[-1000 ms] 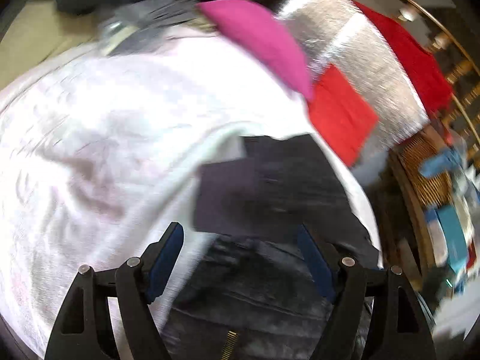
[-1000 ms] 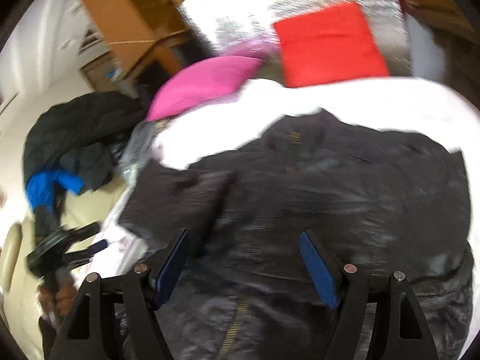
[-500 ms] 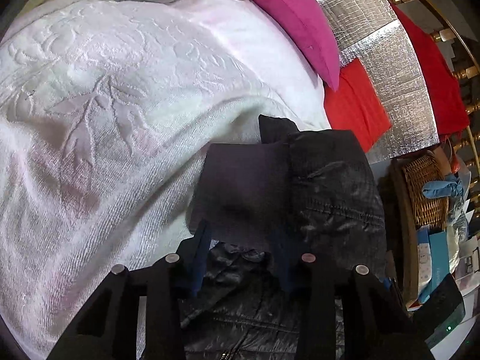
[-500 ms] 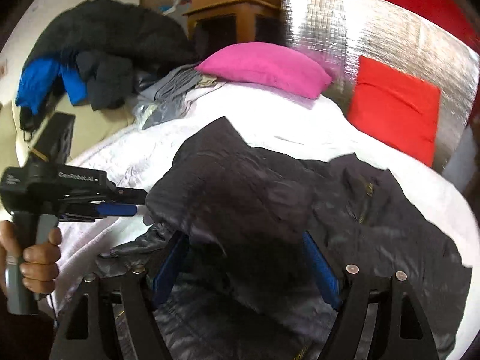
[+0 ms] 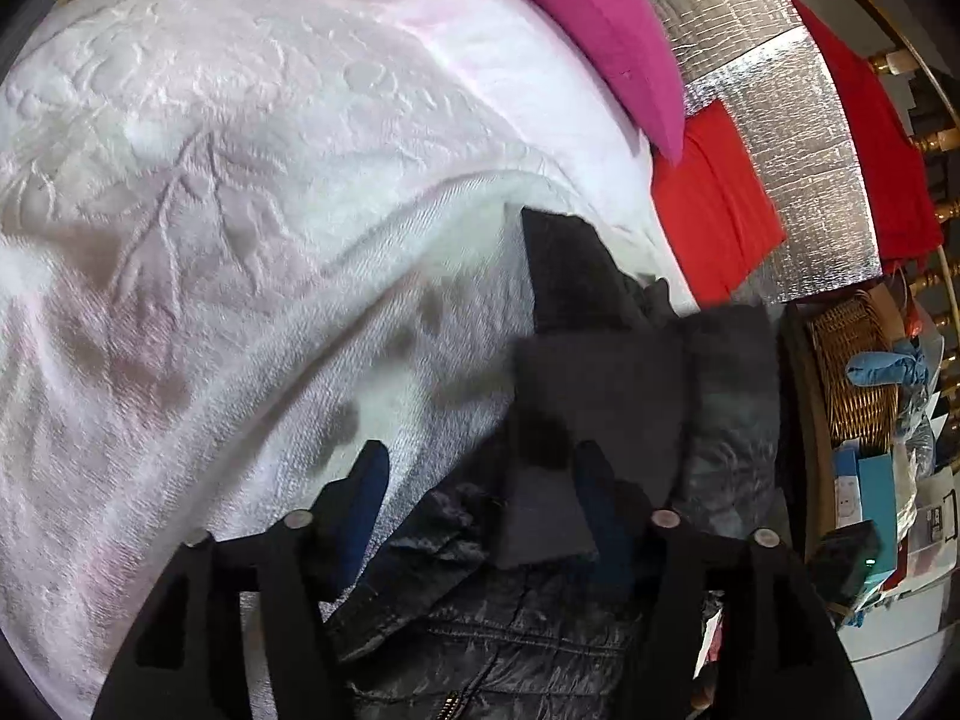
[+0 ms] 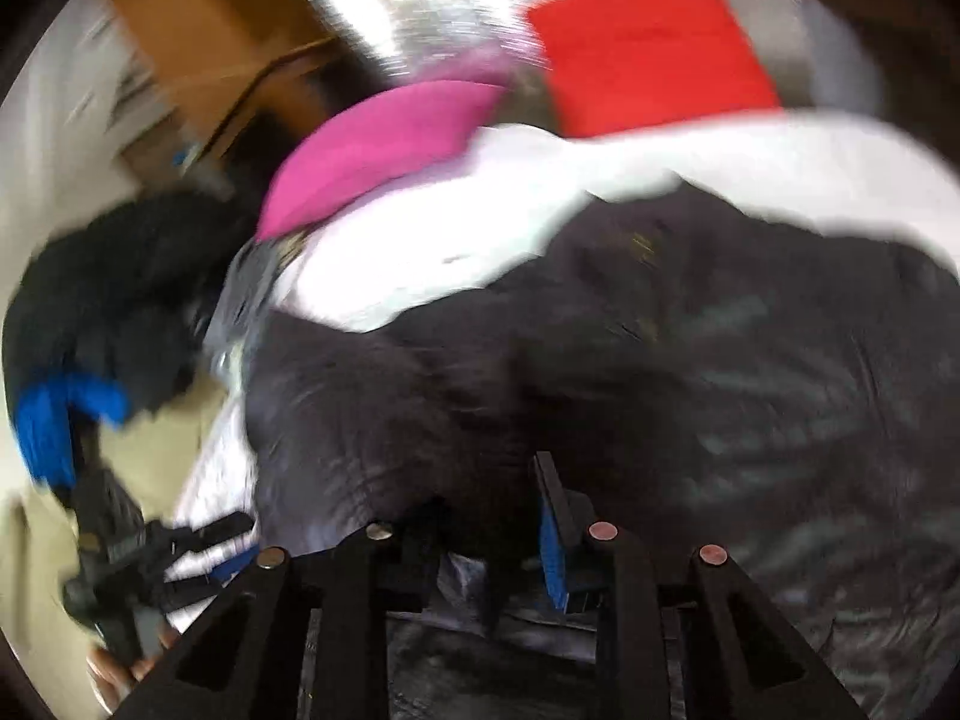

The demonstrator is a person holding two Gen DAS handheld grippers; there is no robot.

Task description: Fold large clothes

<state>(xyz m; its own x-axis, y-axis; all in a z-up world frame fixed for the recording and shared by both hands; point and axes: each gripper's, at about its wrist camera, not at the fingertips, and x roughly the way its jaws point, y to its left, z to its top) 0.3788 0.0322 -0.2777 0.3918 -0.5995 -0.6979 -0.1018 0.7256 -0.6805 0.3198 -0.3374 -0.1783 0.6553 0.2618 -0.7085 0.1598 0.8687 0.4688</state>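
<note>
On the white bedspread [image 5: 252, 192], the left hand-held gripper [image 5: 480, 510] gapes around the black jacket [image 5: 630, 372] sleeve, while the right hand-held gripper [image 6: 480, 516] pinches jacket fabric, seemingly to carry a fold.

— The jacket [image 5: 729, 396]?
— Quilted black cloth, faintly shiny.
— The bedspread [image 5: 252, 192]?
— White cloth, embossed, rough.
— Behind the pillow [image 5: 594, 30]?
— Crinkled silver foil sheet [image 5: 798, 138], glossy; woven wicker basket [image 5: 855, 372].
</note>
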